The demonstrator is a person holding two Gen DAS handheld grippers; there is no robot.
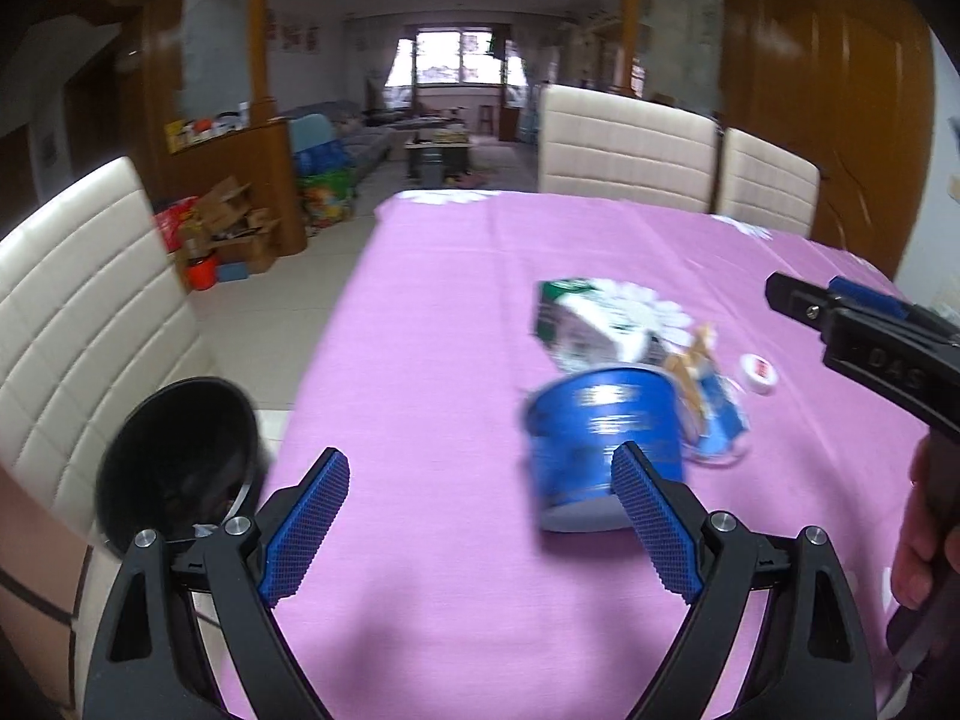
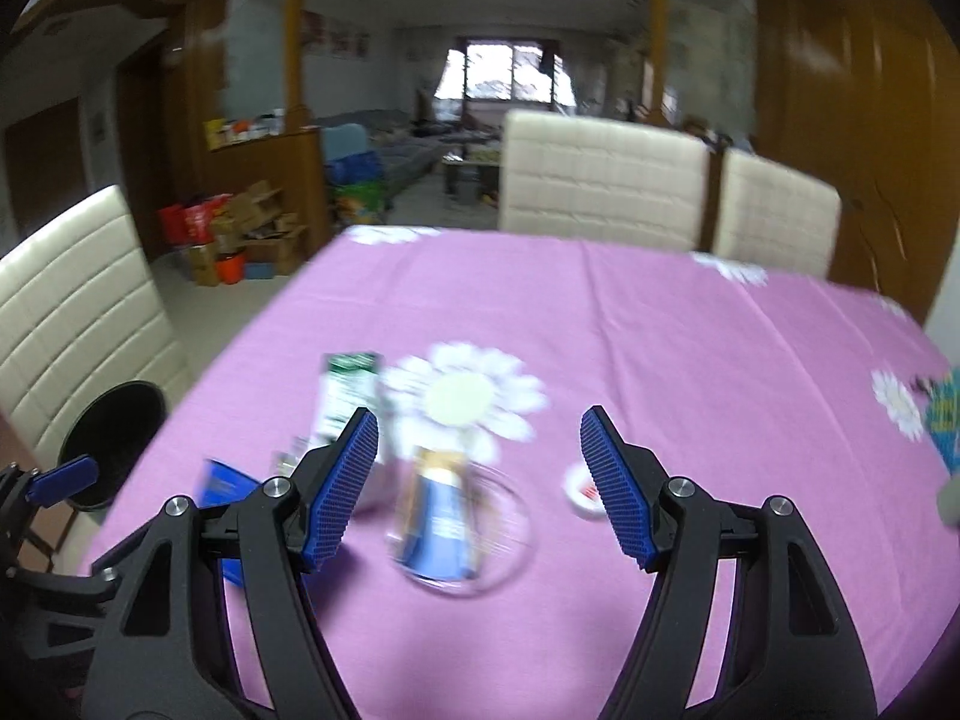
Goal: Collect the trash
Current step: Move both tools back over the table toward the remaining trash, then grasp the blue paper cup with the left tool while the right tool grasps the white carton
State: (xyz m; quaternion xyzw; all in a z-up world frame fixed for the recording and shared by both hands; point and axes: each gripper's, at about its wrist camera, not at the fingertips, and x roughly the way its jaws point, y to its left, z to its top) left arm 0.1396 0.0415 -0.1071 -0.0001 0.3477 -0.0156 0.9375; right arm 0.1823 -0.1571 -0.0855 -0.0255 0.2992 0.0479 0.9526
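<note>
On the pink flowered tablecloth (image 1: 456, 312) lies a blurred heap of trash: a blue paper cup (image 1: 600, 444), a green and white carton (image 1: 576, 324), a clear glass with a blue wrapper in it (image 1: 717, 420) and a small white cap (image 1: 761, 373). My left gripper (image 1: 480, 516) hovers open just short of the cup, nothing between its pads. My right gripper (image 2: 480, 468) is open above the glass (image 2: 456, 522), with the carton (image 2: 345, 390) and cap (image 2: 582, 489) beyond its fingers. Its left finger half hides the cup (image 2: 225, 483).
A black bin (image 1: 180, 462) stands on the floor off the table's left edge, beside a cream chair (image 1: 78, 312). Two more cream chairs (image 2: 600, 174) stand at the far side. A blue-green item (image 2: 945, 420) sits at the right table edge. A hand (image 1: 924, 540) holds the right gripper.
</note>
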